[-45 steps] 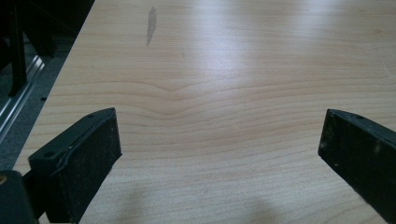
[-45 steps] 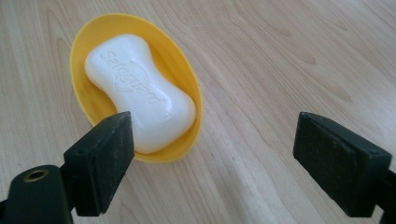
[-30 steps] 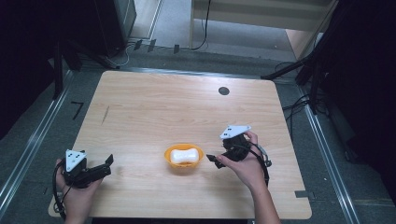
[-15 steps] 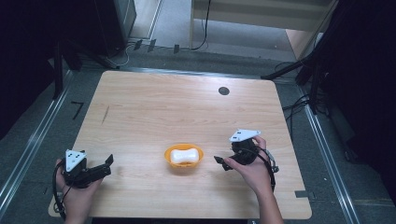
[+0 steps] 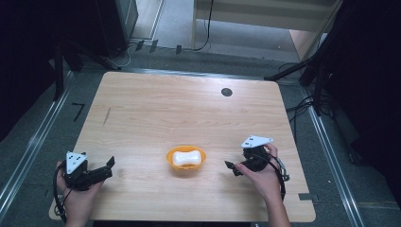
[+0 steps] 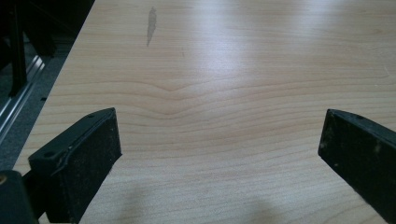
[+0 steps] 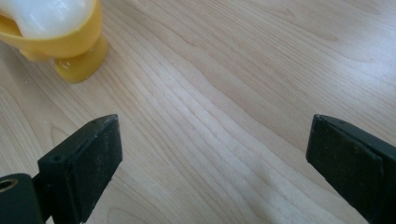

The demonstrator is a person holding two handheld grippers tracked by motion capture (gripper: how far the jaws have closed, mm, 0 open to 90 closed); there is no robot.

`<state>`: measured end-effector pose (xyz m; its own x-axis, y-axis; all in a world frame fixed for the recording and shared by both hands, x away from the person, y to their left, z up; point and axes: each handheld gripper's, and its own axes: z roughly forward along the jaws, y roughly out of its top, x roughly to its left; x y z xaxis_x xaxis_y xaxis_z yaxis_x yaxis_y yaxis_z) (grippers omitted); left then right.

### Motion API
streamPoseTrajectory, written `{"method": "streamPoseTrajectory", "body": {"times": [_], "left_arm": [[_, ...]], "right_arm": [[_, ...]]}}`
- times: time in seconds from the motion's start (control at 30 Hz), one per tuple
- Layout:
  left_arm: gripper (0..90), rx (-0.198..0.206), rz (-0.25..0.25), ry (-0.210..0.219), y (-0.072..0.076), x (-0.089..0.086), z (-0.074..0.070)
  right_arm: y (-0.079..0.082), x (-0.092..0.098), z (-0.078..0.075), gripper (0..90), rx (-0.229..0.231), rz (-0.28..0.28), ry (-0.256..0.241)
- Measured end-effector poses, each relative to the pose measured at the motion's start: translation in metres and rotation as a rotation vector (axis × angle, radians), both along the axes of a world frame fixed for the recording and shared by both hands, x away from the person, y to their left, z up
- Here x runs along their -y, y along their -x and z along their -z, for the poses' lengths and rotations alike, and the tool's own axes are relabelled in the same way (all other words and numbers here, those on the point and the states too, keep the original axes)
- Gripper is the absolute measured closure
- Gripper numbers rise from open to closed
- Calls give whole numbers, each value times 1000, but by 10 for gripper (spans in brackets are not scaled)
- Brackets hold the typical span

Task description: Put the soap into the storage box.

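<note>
The orange bowl (image 5: 186, 160) holding a white soap bar (image 5: 185, 158) sits near the right gripper (image 5: 232, 168), ahead-left of its wide-spread fingers (image 7: 84, 163). The left gripper (image 5: 108, 165), fingers (image 6: 79, 158) equally spread, rests well apart.

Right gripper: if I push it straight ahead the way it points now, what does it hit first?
Probably nothing at once. The right gripper, jaws open, aims over bare table; the orange dish holding the white soap sits left of that line. It may just clear it, though depth is unclear.
</note>
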<state>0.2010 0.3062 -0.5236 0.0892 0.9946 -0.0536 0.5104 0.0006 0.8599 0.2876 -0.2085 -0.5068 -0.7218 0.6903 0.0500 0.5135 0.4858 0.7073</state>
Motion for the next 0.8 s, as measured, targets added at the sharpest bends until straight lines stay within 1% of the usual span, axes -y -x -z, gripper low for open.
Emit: {"method": "streamPoseTrajectory", "body": {"times": [0.4,0.43,0.67,0.77,0.8], "left_arm": [[0,1,1,1,0,0,0],[0,0,1,2,0,0,0],[0,1,1,3,0,0,0],[0,1,2,2,0,0,0],[0,1,2,2,0,0,0]], "right_arm": [[6,15,9,46,2,40,1],[7,19,11,46,1,49,-1],[10,28,15,48,7,69,-6],[13,33,18,51,0,92,-15],[13,35,18,52,4,90,-16]]}}
